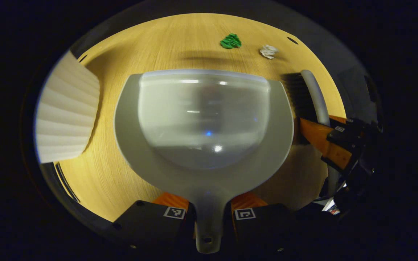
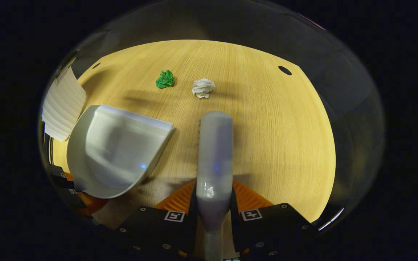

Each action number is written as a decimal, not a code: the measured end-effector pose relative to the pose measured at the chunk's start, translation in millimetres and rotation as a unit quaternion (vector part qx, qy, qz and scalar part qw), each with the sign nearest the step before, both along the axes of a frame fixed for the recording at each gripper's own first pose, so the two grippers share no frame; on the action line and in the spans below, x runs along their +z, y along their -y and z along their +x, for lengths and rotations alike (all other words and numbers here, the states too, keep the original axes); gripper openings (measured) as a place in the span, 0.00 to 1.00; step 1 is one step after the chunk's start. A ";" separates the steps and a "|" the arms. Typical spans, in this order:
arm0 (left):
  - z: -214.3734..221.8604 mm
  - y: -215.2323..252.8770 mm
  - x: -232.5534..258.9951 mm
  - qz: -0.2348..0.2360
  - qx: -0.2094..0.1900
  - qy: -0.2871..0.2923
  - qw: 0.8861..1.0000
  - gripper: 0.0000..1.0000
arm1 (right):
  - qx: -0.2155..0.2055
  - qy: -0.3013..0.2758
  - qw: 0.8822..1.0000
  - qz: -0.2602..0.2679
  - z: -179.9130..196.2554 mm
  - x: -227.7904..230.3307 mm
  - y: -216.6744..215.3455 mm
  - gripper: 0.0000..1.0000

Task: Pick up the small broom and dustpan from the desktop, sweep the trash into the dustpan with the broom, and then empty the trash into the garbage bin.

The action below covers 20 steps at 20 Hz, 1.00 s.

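Dustpan: pale grey, glossy, with a lighter translucent grey hood.
Broom: grey handle; black bristles in the left gripper view.
Crumpled paper ball: bright green.
Second paper ball: white.
Garbage bin: white, ribbed with vertical pleats.
Desktop: light yellow wood grain.

You have the pale grey plastic dustpan lifted, mouth facing the crumpled green paper scrap and crumpled white paper ball on the wooden desktop; your grey-handled dark-bristled small broom points toward them; the white ribbed garbage bin stands left.
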<state>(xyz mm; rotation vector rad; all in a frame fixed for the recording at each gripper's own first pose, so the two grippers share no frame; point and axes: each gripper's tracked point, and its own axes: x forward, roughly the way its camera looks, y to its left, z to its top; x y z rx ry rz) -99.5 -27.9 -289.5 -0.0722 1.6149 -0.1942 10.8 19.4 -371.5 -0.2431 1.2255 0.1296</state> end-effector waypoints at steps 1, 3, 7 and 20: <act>5.5 -2.9 0.8 -0.002 -0.017 0.008 1.000 0.33 | 0.002 0.000 1.000 0.002 6.1 2.0 3.1 0.40; 11.3 -14.2 0.3 0.000 -0.054 0.017 0.998 0.32 | -0.001 0.008 1.000 0.001 25.5 7.4 14.6 0.38; 25.7 -31.2 -2.1 -0.013 -0.144 0.017 0.989 0.32 | 0.017 0.014 1.000 -0.006 72.8 14.2 33.1 0.37; 77.5 -60.9 -16.6 -0.034 -0.254 0.017 0.967 0.32 | 0.231 -0.021 0.973 0.007 180.4 7.9 -13.0 0.37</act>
